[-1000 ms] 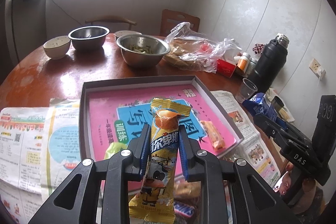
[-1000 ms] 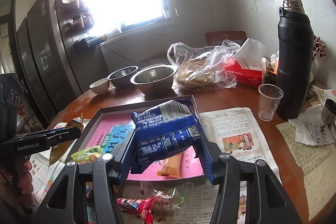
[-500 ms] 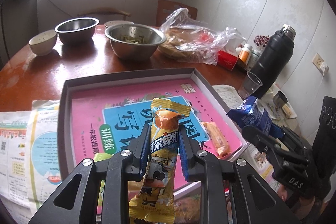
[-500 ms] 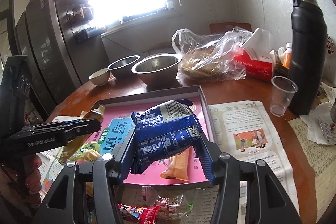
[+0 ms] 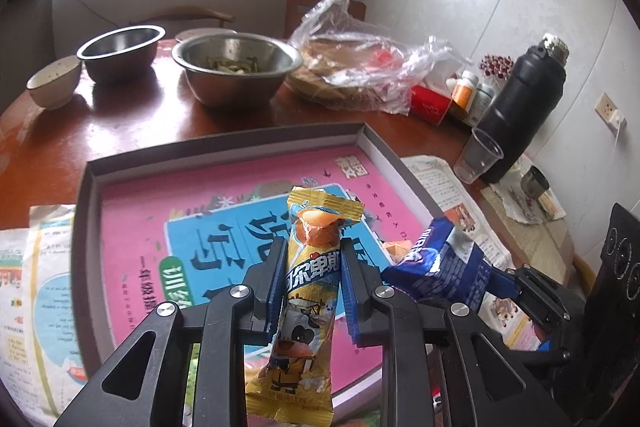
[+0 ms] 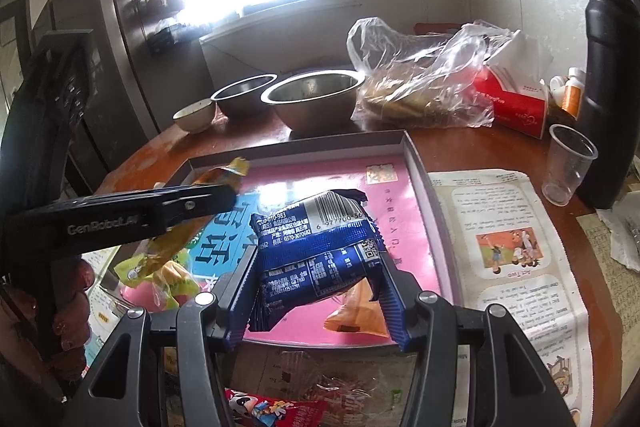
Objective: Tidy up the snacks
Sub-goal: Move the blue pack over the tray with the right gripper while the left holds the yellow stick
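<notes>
- Left wrist view: a yellow snack pack [image 5: 306, 307] is held upright between the two fingers of the left gripper [image 5: 309, 291], which are closed tight on its middle.
- A cartoon cow is printed low on the pack, and its top end sticks up above the fingers.
- The pack is held over the grey tray [image 5: 224, 143], which has a pink book cover [image 5: 132, 223] lying flat inside it.
- A blue snack pack [image 6: 316, 255] is pinched between the fingers of the right gripper [image 6: 316, 291], also over the tray, near its front edge.
- In the left wrist view the blue pack [image 5: 436, 267] is seen just beside the yellow one, on its right.
- An orange snack [image 6: 360, 311] lies in the tray and is partly hidden behind the blue pack.
- Green and yellow snacks [image 6: 164, 271] are seen at the tray's left corner, under the left gripper.
- More snacks in red wrappers [image 6: 276, 411] lie in front of the tray.
- Newspaper [image 6: 504, 227] is spread on the brown table [image 5: 132, 123] under the tray's sides.
- Behind the tray, two steel bowls [image 5: 236, 67], a small white bowl [image 5: 54, 81] and a clear plastic bag [image 5: 360, 67] are set.
- A clear cup [image 6: 568, 169] and a black flask [image 5: 520, 111] stand to the right, well apart from the packs.
</notes>
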`<state>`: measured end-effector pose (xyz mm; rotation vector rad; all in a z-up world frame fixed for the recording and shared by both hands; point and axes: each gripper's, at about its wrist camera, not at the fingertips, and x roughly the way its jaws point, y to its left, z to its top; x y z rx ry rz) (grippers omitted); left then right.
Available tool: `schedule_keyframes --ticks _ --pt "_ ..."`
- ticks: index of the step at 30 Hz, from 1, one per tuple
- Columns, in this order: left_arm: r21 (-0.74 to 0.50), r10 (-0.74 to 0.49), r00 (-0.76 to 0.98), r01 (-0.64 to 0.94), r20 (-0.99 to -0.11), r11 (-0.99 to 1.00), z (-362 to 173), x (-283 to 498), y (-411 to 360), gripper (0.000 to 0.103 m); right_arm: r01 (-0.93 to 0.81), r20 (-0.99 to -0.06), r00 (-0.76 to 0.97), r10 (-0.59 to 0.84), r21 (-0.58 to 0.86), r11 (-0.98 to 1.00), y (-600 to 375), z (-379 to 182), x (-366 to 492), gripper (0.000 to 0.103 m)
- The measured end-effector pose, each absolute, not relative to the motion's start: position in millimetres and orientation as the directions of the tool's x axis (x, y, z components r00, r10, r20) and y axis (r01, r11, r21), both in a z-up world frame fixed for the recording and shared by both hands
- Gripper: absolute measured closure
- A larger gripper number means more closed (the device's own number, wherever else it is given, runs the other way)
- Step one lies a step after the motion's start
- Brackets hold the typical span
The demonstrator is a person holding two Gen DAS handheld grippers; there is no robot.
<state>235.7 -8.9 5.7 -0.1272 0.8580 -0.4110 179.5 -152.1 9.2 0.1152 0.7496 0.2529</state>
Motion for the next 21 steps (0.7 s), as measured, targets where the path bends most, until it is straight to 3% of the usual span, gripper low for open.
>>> schedule_keyframes --ticks 21 --pt "-0.319 -0.437 0.542 0.302 -0.718 0.898 -10.3 243.8 -4.2 0.077 -0.219 -0.709 0.656 0.261 0.151 0.964 -133.4 -12.8 188.3 0.047"
